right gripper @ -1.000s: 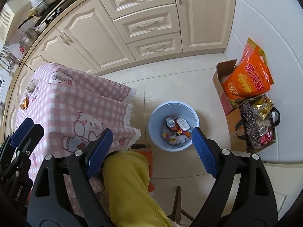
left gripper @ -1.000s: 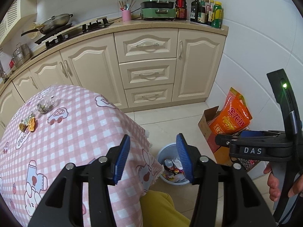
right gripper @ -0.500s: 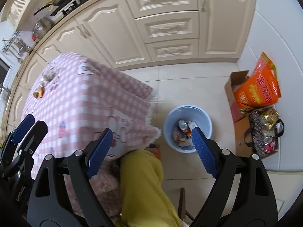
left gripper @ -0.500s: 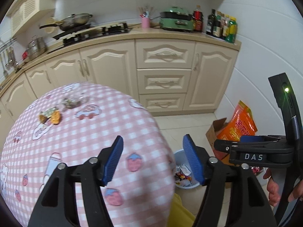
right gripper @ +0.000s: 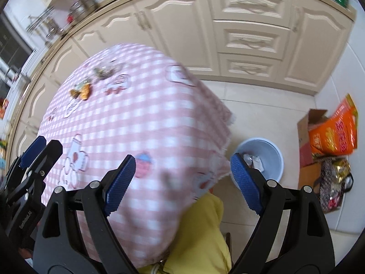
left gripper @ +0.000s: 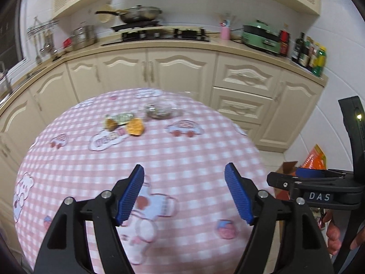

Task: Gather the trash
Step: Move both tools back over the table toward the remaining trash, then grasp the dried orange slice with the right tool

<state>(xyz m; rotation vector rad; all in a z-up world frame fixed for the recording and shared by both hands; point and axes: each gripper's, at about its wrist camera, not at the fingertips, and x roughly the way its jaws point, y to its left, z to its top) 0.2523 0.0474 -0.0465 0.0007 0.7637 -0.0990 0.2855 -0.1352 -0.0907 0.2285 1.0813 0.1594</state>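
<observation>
1. The left gripper (left gripper: 184, 197) hangs over the near part of a table covered in a pink checked cloth (left gripper: 159, 159). Its blue pads (left gripper: 131, 195) stand well apart with nothing between them, and the jaws have just been opening wider.
2. The right gripper (right gripper: 183, 186) points steeply down over the table's near corner. Its jaws stand wide and hold nothing; below them are the cloth's edge and a yellow trouser leg (right gripper: 200, 235).
3. The trash left on the table lies at its far side, well away from both grippers — an orange wrapper (left gripper: 135, 126) touching a smaller brownish one (left gripper: 110, 123), a green-and-white wrapper (left gripper: 122, 117) just behind them, and a crumpled clear wrapper (left gripper: 159, 111) to their right. All are blurred, so finer detail cannot be told.
4. A pale blue bin (right gripper: 271, 153) stands on the tiled floor just beside the table's hanging corner, with wrappers already inside it.
5. Further right, by the wall, sit an open cardboard box (right gripper: 304, 132) with an orange bag (right gripper: 335, 132) in it and a patterned bag (right gripper: 333, 182) full of shiny packets.
6. Behind the table run cream cabinets (left gripper: 182, 68) under a counter — a wok (left gripper: 139, 16) on the hob, a green cooker (left gripper: 261, 37) and bottles (left gripper: 308, 50) to the right.
</observation>
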